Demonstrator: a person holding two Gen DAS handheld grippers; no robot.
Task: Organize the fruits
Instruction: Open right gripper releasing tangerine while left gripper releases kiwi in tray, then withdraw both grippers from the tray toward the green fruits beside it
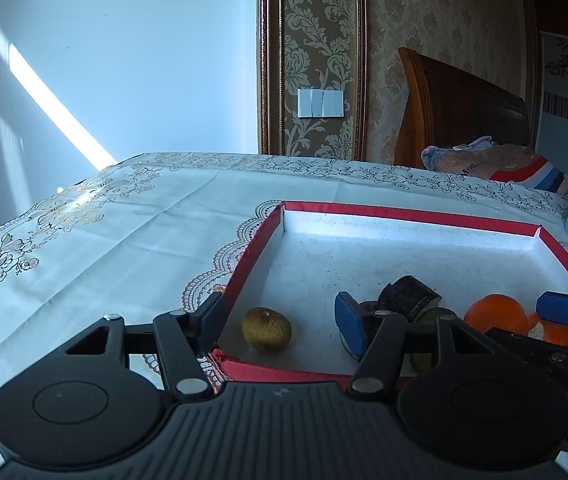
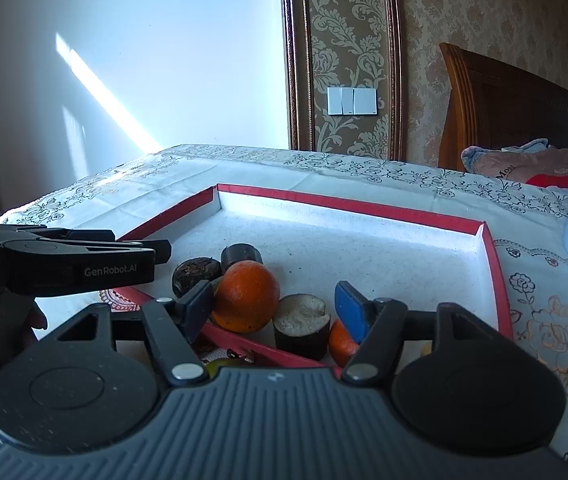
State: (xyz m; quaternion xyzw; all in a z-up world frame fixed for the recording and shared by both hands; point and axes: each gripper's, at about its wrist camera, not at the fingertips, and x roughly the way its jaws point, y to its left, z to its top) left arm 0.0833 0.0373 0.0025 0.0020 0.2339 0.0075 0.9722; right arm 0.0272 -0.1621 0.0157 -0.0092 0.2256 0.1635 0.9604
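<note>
Inside the red-rimmed tray (image 2: 363,204), at its 7 o'clock corner, the fruits sit bunched together: a large orange (image 2: 246,296), a smaller orange (image 2: 341,344) and dark cut cylinders (image 2: 301,326), likely gathered there to keep them in one group. A brownish round fruit (image 1: 266,329) lies apart at 9 o'clock in the left view. The right gripper (image 2: 276,304) hovers with jaws wide around the large orange, gripping nothing. The left gripper (image 1: 280,320) also has jaws wide, straddling the brownish fruit. The tray rests on the worktop's floral tablecloth (image 1: 124,220).
</note>
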